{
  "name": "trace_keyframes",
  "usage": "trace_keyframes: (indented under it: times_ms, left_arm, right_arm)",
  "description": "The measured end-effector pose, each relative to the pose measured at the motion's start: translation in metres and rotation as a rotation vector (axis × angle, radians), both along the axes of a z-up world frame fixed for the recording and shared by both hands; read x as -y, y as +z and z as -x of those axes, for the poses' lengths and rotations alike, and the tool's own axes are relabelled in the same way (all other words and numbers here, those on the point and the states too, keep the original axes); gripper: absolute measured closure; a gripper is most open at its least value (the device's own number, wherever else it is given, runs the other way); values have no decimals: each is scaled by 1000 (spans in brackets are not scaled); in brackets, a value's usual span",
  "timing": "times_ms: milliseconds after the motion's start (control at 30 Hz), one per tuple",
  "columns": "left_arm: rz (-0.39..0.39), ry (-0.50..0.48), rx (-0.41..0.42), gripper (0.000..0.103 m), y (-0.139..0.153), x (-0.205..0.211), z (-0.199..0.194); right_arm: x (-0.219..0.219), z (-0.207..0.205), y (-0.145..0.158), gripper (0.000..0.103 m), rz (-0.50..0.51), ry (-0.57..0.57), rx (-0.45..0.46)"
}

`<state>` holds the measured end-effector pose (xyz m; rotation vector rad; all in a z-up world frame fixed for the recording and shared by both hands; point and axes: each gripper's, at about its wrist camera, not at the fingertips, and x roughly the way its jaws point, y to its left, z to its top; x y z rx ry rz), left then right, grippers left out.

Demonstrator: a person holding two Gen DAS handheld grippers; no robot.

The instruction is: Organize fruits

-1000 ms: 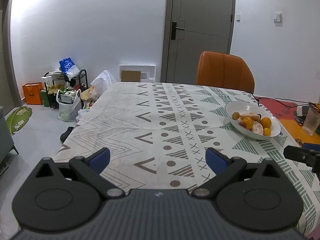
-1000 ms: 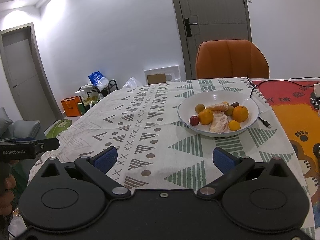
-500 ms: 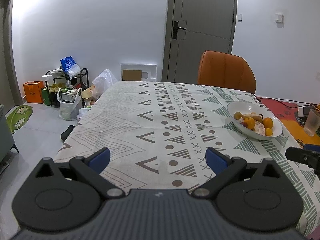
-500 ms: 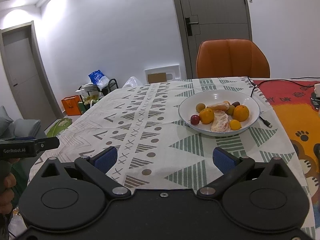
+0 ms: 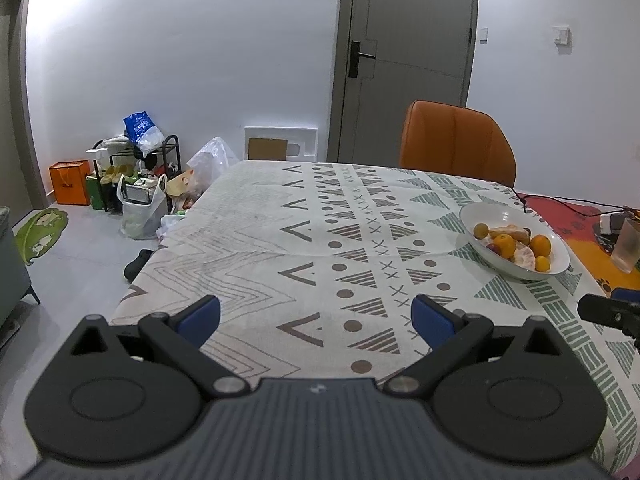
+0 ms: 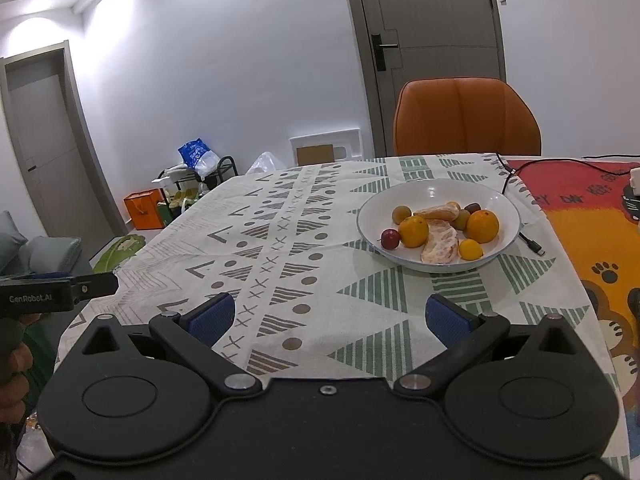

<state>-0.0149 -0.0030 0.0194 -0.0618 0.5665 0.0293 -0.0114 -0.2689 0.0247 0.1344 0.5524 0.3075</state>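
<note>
The fruits [image 6: 438, 227] are all sitting together in a white bowl [image 6: 504, 204] on the patterned tablecloth [image 6: 280, 240]: two oranges, peeled orange segments, a small yellow one, a red one at the bowl's near-left edge, and a few dull green and dark ones toward the back. No fruit is showing loose on the cloth in either view. That arrangement is fitting both a finished gathering and a bowl waiting to be sorted out, so the stage is staying unsettled.

From the right gripper [image 6: 332, 316] the bowl is lying ahead and slightly to the right, near, with bare cloth between. From the left gripper [image 5: 316, 316] the same bowl [image 5: 472, 216] is lying well off to the right and farther on, so the right hand is the nearer one. The peeled segments are running their long axis roughly from near to far, tilted a little; the round fruits are offering no axis.

Both grippers are hanging released, their blue pads spread wide with nothing between them, hovering over the near edge of the table.

A black cable [image 6: 530, 242] is lying just beside the bowl's right rim, and an orange chair [image 6: 466, 116] is standing behind the table. The fruits at the back are partly hiding behind the oranges, and their kinds are hard to make out. A translucent cup [image 5: 629, 245] is being cut off at the left view's right edge.
</note>
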Motion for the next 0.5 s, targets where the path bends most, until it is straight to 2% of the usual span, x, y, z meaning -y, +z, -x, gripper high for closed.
trace_keyframes:
  times_ms: [500]
  left_arm:
    - [9, -26, 8, 2, -1, -1, 1]
  right_arm:
    - [-1, -3, -3, 0, 15, -15, -11]
